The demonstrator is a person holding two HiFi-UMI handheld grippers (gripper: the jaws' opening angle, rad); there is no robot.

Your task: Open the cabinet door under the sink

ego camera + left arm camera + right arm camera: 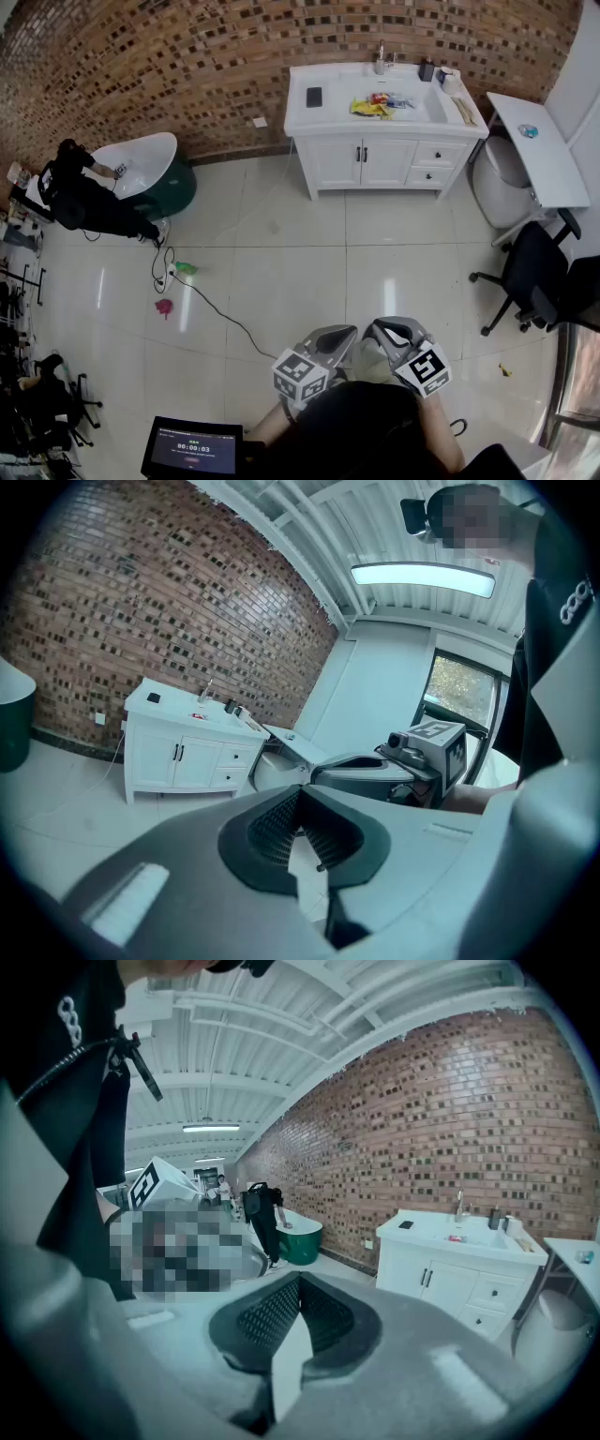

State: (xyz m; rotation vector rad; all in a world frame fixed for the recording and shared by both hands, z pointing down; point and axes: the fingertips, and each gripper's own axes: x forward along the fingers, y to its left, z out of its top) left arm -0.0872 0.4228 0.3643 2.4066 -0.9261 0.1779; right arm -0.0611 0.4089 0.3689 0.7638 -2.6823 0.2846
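1. The tiled floor (300, 272) is stretching wide between me and my goal; I am standing well back from it.
2. The white cabinet (380, 173) under the sink (422, 103) is standing against the brick wall, straight ahead and well apart from both claws. It is showing left of the jaws in the left gripper view and right of them in the right gripper view, so neither claw is aiming at it.
3. Its two doors (342, 164) are sitting shut on the cabinet's left part, with drawers (433, 161) just beside them on the right.
4. I am holding my left claw (343, 332) close to my body, jaws together, nothing between them.
5. I am holding my right claw (381, 330) just beside the left, jaws likewise together and empty. I am judging it slightly better lined up with the doors, though neither claw is really nearer.
6. The two dark handles (360, 154) are standing upright, side by side where the doors meet. I am expecting the next move to call for a walk forward, then parted jaws closing across one upright bar.
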